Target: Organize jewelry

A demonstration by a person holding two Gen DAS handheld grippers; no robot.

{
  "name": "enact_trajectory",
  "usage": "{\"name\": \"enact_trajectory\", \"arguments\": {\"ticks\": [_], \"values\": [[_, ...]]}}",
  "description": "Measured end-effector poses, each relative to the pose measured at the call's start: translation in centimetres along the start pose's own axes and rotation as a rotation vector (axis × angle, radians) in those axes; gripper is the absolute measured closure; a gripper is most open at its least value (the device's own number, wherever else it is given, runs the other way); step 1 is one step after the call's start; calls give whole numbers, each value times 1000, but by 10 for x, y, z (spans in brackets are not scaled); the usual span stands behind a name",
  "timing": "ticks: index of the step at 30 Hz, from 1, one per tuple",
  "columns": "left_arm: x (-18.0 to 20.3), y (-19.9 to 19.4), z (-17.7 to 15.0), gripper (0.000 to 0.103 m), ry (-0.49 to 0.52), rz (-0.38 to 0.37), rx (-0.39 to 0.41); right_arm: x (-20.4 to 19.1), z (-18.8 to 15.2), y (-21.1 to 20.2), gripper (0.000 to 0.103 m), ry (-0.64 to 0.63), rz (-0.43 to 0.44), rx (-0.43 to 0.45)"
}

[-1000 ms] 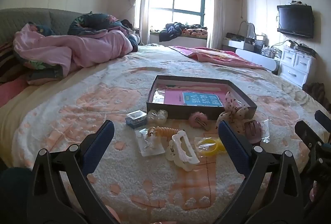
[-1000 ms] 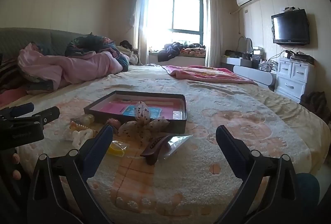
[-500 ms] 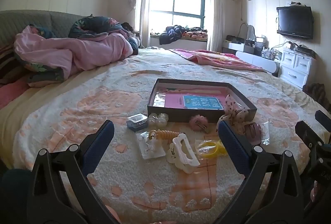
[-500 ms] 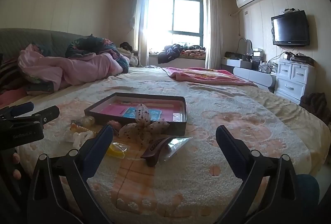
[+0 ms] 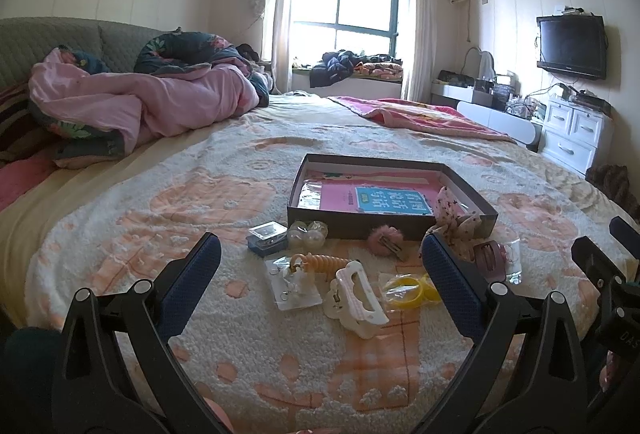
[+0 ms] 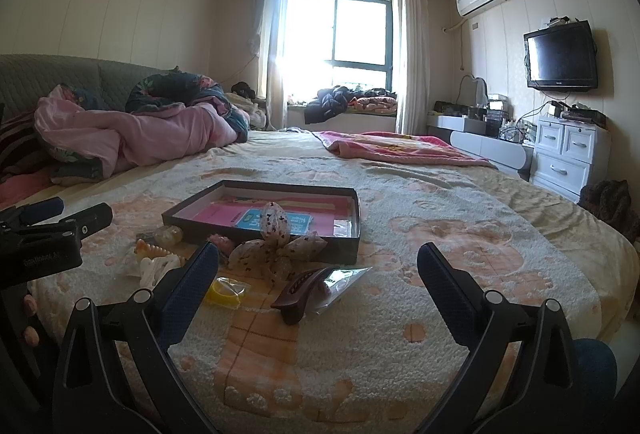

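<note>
A dark shallow box with a pink and blue card inside lies on the bed. Before it lie a white hair claw, a yellow bracelet in a bag, an orange spiral tie, a bag of earrings, a small clear case, pearl balls, a pink pompom clip, a dotted bow and a dark red clip in a bag. My left gripper and right gripper are open and empty, just short of the items.
The bed has a cream and peach blanket. A pink quilt is heaped at the back left and a pink blanket at the back right. White drawers and a wall television stand right.
Both grippers have tilted and risen slightly, so the items sit a little lower in both views. Nothing on the bed has moved.
</note>
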State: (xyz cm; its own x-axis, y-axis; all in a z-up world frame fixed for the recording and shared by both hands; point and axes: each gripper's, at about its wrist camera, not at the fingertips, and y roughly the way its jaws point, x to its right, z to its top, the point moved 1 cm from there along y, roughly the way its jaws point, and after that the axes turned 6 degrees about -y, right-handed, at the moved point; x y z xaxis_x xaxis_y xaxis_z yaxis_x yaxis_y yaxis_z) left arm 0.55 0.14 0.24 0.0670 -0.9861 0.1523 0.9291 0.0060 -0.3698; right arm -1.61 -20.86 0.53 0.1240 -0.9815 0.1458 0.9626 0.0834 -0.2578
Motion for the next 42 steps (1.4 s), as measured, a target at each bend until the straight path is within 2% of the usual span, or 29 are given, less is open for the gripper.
{"name": "enact_trajectory", "arguments": {"ticks": [42], "values": [[-5, -3, 7, 11, -8, 1, 8, -5, -2, 2, 6, -15, 17, 4]]}}
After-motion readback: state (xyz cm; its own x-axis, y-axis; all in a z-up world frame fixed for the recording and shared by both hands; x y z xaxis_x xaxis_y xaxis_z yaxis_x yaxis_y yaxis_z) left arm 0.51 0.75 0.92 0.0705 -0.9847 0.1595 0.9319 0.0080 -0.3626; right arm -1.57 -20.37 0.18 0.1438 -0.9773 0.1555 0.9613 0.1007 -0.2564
